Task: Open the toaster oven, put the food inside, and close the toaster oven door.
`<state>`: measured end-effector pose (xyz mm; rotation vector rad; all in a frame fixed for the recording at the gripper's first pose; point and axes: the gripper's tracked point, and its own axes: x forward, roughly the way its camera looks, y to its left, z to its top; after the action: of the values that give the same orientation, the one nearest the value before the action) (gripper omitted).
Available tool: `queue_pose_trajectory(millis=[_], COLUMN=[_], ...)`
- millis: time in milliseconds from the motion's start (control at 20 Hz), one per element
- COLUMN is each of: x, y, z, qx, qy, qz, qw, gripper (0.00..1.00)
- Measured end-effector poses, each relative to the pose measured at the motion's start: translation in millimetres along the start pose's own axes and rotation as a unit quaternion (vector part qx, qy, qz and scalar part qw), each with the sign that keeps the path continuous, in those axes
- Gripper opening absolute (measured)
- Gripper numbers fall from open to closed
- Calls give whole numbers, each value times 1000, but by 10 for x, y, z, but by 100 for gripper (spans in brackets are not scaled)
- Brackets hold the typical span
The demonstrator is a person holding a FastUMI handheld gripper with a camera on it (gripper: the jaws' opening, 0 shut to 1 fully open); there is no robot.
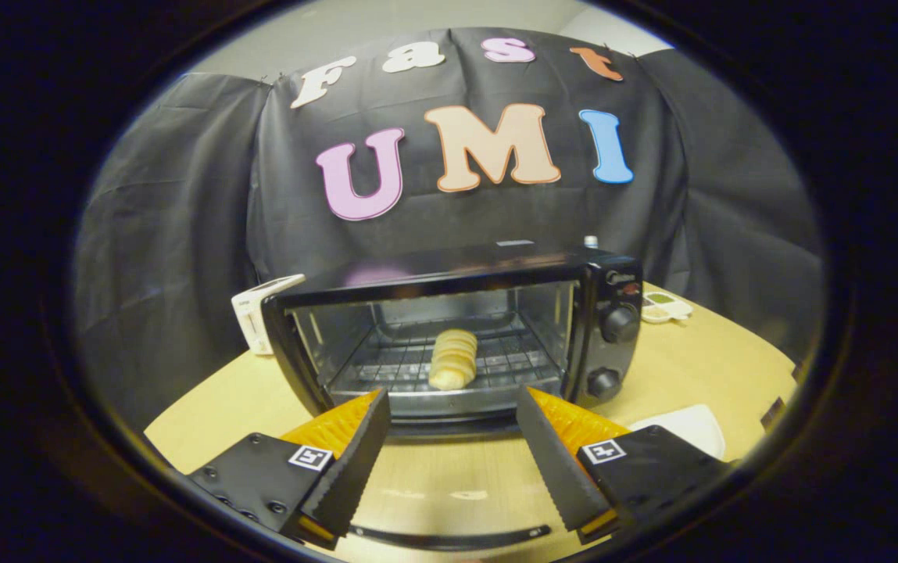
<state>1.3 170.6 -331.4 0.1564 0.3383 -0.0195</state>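
Your toaster oven (464, 328) stood open just ahead, door (449, 469) lying flat between fingertips | bread roll (452, 358) sat on rack inside | surface (699, 367) bare at right | your jaws gaped wide, held nothing

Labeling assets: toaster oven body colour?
Black, with black knobs; the gripper view shows the toaster oven beyond the open gripper.

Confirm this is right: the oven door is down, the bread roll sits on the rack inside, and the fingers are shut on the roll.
Not quite. The gripper view shows the gripper open, its fingers empty, with the bread roll beyond them on the rack inside the toaster oven, whose door is down.
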Motion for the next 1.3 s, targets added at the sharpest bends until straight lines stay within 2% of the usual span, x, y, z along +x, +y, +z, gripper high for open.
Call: queue_pose_trajectory(millis=[550, 900, 1300], x=[-895, -874, -713], y=[-40, -60, -121], z=[-720, -1184, -1329], qx=[26, 27, 22], qy=[79, 144, 165], qz=[14, 15, 3], qw=[996, 989, 986], gripper=[100, 100, 100])
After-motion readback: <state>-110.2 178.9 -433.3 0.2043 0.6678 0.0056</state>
